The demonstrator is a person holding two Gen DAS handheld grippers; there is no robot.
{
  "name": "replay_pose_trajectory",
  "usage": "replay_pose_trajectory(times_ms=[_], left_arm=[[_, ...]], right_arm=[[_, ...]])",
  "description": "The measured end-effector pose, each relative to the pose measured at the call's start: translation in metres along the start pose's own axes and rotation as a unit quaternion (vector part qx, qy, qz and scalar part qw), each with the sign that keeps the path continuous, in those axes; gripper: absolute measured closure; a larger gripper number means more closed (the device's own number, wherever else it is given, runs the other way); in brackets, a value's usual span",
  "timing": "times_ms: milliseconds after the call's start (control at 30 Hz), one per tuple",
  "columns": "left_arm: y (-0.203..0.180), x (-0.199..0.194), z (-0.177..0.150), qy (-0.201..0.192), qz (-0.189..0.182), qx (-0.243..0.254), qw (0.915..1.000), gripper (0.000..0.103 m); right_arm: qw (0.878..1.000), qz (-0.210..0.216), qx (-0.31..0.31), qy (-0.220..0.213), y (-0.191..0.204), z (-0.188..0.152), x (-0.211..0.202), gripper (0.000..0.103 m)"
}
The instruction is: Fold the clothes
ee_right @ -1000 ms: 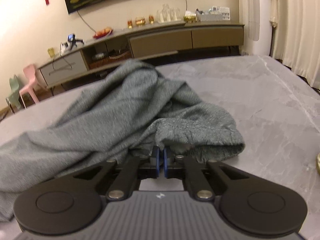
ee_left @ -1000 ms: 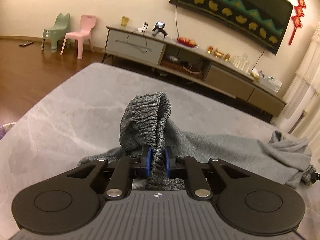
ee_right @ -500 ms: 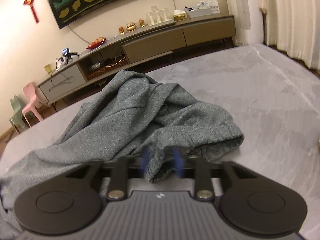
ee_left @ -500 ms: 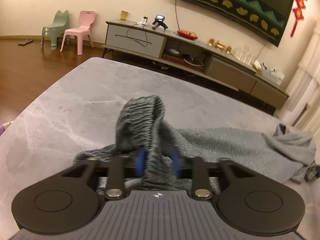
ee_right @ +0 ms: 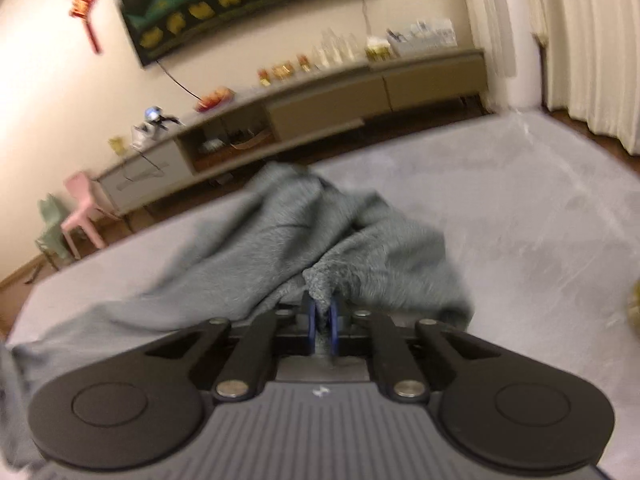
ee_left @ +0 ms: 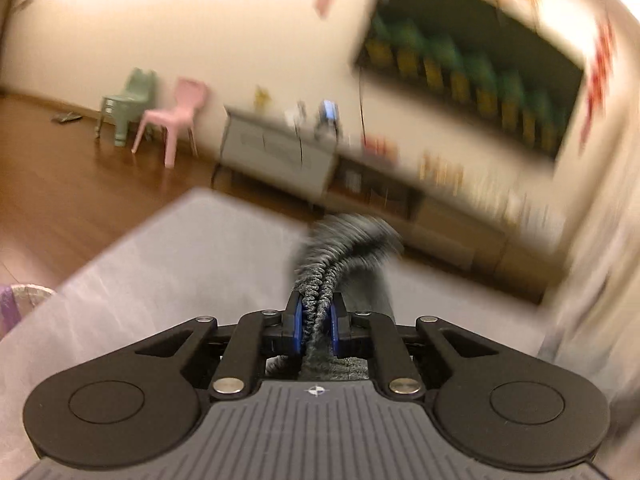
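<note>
Both sets of fingers are pinched on the grey garment [ee_right: 248, 264]: the left gripper [ee_left: 315, 322] on a ribbed band, the right gripper [ee_right: 323, 326] on a hem. It lies rumpled mid-tabletop [ee_right: 520, 216]; a thin pinch could slip, or bunched layers fold crooked.

Warm dim indoor light; heavy motion blur esp. left view; fisheye-bent edges.

Bare grey table [ee_right: 540, 216] lies open right of the heaped grey garment [ee_right: 280, 240], which blocks the middle.
</note>
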State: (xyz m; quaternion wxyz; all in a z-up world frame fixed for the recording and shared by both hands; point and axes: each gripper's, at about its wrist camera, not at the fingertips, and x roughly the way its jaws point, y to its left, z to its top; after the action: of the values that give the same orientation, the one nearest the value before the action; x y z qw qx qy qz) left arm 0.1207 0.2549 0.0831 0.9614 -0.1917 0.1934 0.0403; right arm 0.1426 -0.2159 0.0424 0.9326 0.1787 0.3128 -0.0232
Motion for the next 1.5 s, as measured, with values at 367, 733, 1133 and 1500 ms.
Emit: replay_pose_trajectory(times_ms=[367,733,1133,1500], left_arm=[[0.064,-0.039,0.039,-0.043,0.039,-0.08,0.9952,0.09],[0.047,-0.044,0.034,-0.061,0.014,-0.061,0.9962,0.09],[0.063,-0.059,0.065,-0.132,-0.051,-0.118,0.9829,0.09],[0.037,0.046,0.068,-0.055,-0.053,-0.093,0.9928,0.09]], right_arm=[[0.988,-0.095,-0.108,0.061,-0.024,-0.045,-0.105,0.067],[0.986,0.011,-0.149,0.079,0.04,-0.011,0.049,0.038],[0.976,0.146,-0.143,-0.072,0.06,0.051,-0.059,0.1],[0.968,-0.193,-0.148,-0.059,0.041,0.181,0.07,0.098]])
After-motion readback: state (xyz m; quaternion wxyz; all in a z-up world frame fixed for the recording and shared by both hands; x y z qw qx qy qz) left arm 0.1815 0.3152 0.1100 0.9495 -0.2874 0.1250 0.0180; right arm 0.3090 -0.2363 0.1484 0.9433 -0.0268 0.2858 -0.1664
